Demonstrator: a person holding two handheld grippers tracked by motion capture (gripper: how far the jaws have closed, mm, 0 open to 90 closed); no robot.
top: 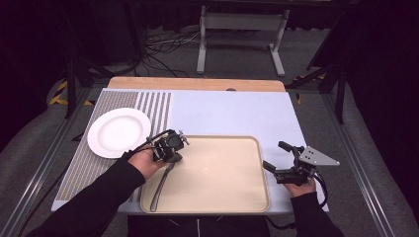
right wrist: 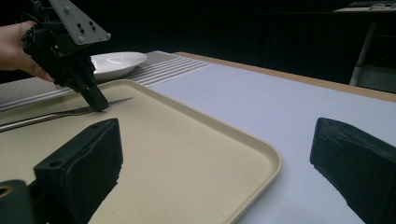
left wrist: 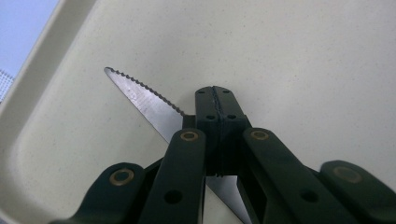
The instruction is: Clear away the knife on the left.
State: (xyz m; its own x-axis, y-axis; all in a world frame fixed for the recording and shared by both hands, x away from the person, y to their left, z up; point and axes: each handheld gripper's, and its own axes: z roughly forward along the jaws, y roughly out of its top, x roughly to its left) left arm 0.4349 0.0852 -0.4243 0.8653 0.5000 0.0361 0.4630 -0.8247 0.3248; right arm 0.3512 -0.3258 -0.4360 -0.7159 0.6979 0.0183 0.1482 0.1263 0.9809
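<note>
No writing was legible. On the tray (top: 237, 197), the left gripper (left wrist: 215, 100) clamped the knife (left wrist: 144, 100); the right gripper (right wrist: 210, 154) gaped beside it.

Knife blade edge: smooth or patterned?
The knife has a toothed, serrated edge on bare silver metal, clearest in the left gripper view.

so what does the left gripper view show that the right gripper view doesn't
The left gripper view alone gives a close look at the knife's serrated edge and at the left gripper with its jaws shut across the blade. The right gripper view alone takes in the white plate, the right gripper with its jaws wide apart, a hand and the blue-grey table top. Both show the knife lying in the beige tray.
</note>
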